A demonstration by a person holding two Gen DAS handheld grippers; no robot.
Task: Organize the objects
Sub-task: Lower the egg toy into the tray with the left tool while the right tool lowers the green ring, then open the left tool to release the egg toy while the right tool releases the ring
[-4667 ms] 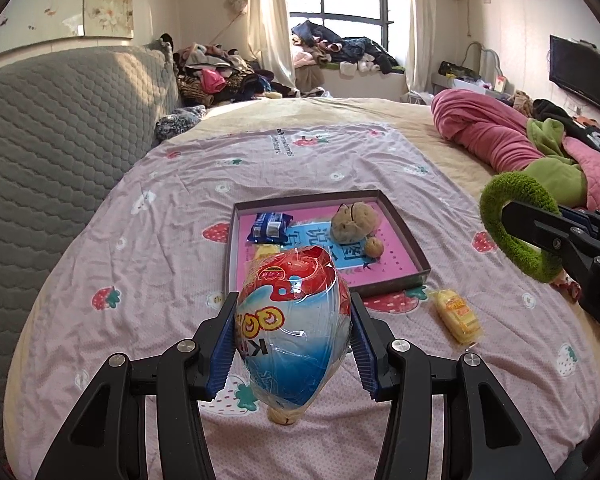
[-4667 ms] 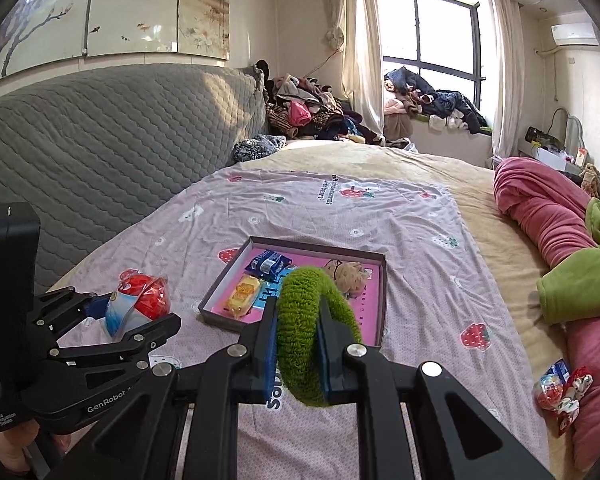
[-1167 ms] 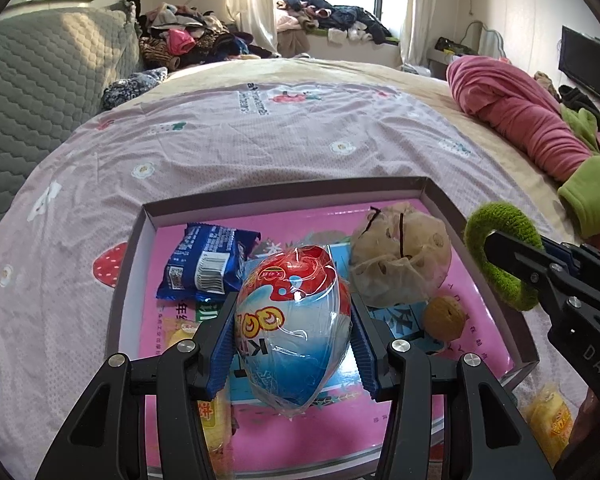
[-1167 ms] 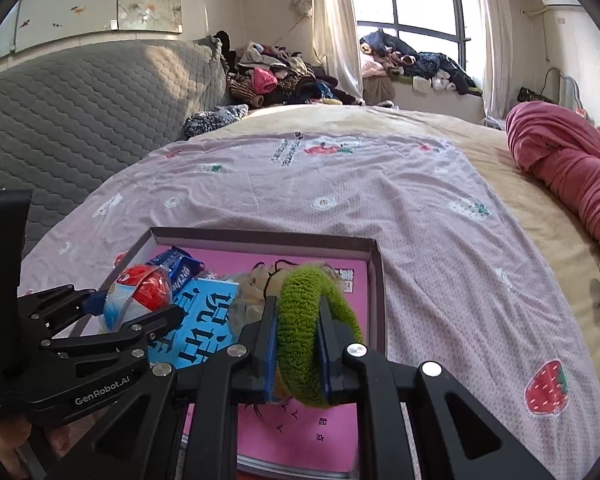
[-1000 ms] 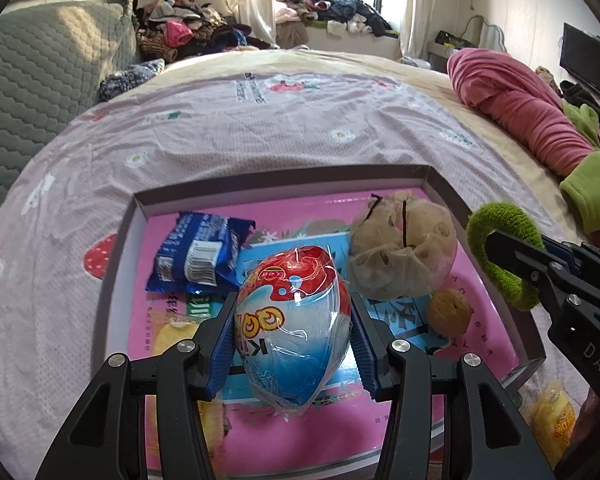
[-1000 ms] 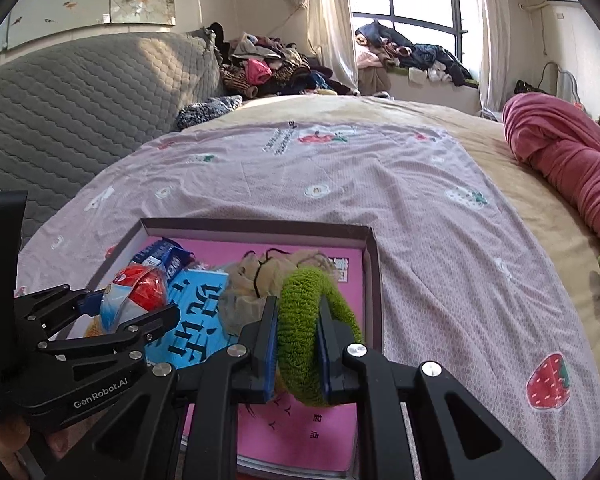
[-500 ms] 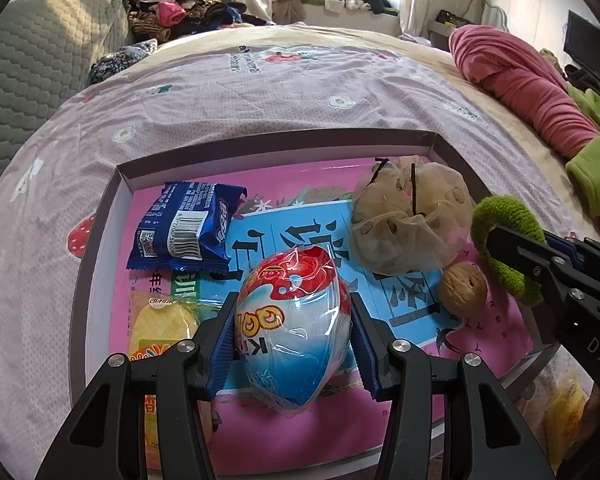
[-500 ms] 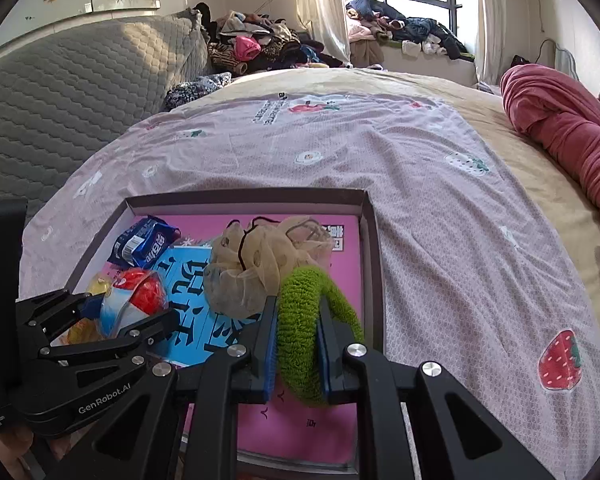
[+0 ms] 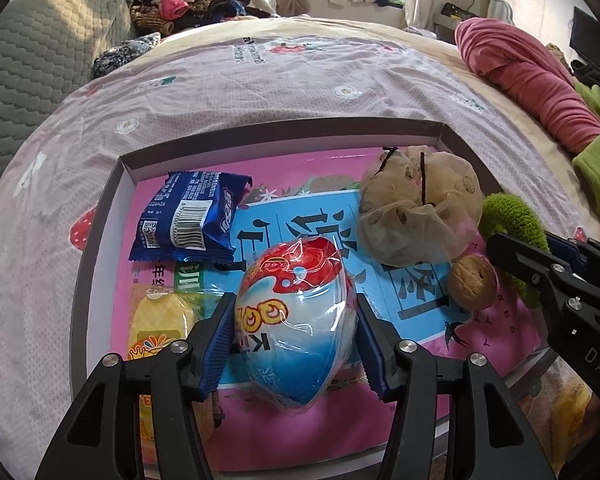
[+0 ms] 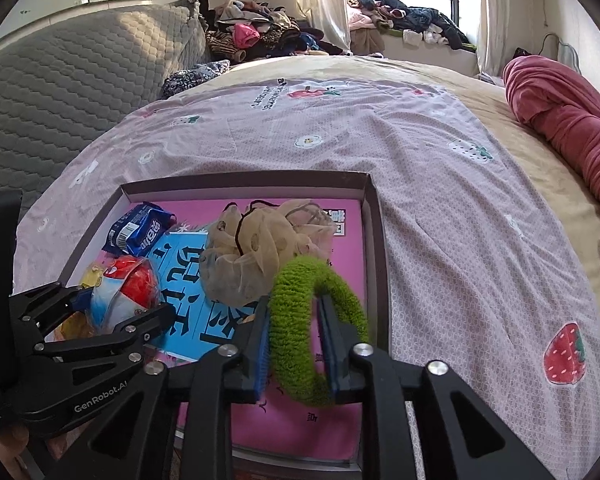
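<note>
The left gripper grips the egg above the tray; dropped, it could roll onto the wafer. The right gripper pinches the scrunchie near the tray's right wall; released there, it may spill onto the bed.

The left gripper clamps a plastic-wrapped toy egg above the pink-lined tray. In the tray lie a blue snack packet, a yellow wafer packet, a beige scrunchie and a walnut. At right, the right gripper holds a green fuzzy ring.
</note>
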